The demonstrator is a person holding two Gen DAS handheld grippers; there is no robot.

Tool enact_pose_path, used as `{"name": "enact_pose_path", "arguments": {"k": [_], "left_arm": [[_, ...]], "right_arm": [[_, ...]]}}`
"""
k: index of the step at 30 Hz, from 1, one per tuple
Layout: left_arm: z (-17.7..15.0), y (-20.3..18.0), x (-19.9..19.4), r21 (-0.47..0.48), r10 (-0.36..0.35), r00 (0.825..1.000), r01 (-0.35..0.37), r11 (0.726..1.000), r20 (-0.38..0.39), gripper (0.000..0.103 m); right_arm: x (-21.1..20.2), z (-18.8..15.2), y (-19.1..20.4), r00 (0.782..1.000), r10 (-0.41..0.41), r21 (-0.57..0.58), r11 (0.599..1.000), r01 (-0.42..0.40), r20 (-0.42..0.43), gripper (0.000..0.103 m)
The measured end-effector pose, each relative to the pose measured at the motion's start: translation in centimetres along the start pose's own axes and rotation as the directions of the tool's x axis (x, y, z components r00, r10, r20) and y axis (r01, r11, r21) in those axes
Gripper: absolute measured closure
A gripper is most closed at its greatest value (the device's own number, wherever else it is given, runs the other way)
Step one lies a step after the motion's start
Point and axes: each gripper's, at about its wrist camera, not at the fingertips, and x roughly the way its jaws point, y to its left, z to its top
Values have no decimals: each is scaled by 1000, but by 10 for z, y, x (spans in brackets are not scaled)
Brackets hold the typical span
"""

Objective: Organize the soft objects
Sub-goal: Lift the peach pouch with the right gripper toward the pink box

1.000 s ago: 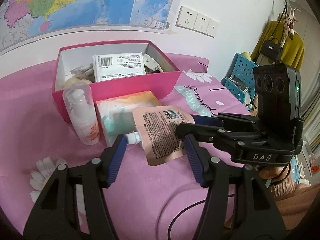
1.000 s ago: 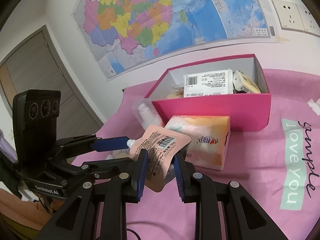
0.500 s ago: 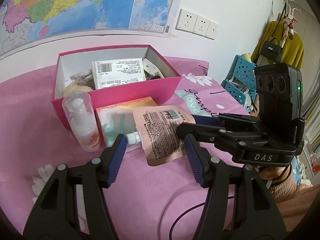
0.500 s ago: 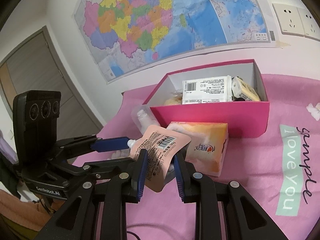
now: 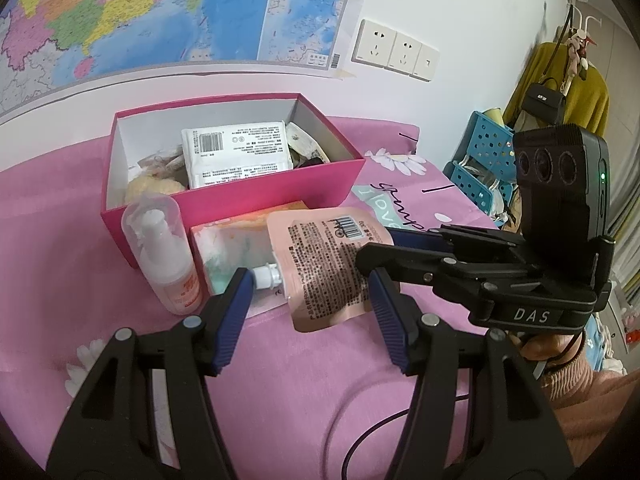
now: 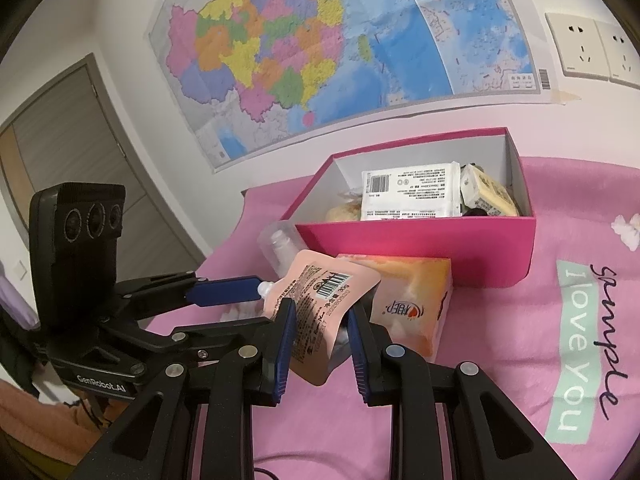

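pouch (image 6: pixel 320 312): peach spouted sachet, barcode and print facing up, tilted, lower end pinched between the right jaws, white spout by the left jaws
tissue pack (image 6: pixel 416 304): orange soft pack, flat, just beyond the right jaws, against the box
box (image 5: pixel 256 196): open pink carton beyond both jaws, holding a white pack (image 5: pixel 236 152) and small soft items

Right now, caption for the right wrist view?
Right tongs grip a pink spout pouch before the pink box; left tongs open alongside.
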Motion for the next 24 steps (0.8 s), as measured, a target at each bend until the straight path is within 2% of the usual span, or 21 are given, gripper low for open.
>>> {"name": "enact_pose_path", "arguments": {"k": [24], "left_arm": [[15,4,5,12,-2,1000,2,1000,17,42]], "right_arm": [[0,11,-3,1000,-9,-10,1000,9,26,77]]}}
